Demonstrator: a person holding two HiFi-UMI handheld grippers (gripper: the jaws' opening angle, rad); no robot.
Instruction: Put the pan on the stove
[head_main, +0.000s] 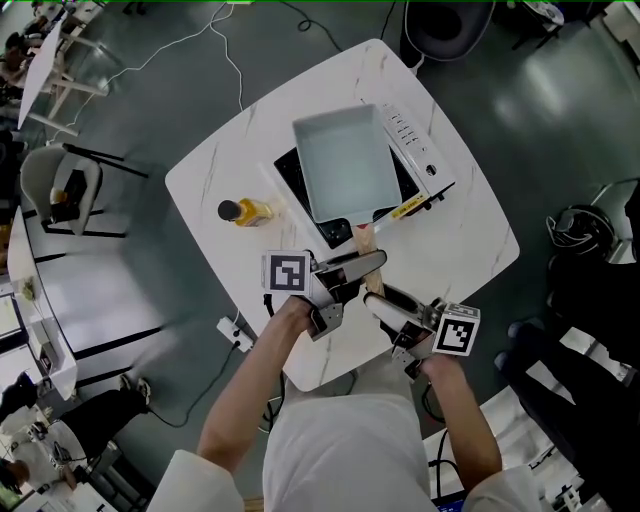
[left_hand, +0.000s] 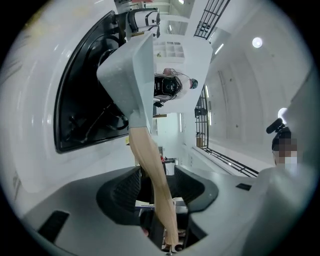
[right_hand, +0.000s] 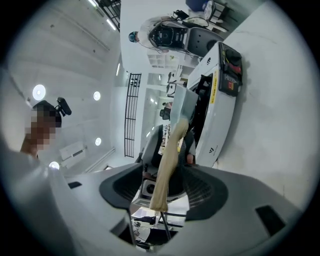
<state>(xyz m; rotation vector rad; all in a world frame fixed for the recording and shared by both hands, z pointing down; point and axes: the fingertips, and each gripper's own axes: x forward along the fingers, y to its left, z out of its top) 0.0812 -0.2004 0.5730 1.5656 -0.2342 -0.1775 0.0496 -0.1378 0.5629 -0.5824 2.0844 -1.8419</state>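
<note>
The pale blue square pan sits flat on the stove in the middle of the white bench, wooden handle pointing back at the person. The left gripper and right gripper both have that handle running between their fingers, but the fingers stand apart with a gap on each side, so neither is clamping it. A yellow bottle lies on the bench off to the left of the stove.

Pale grey pan, tan handle; black-topped white stove; seemingly marbled table.
</note>
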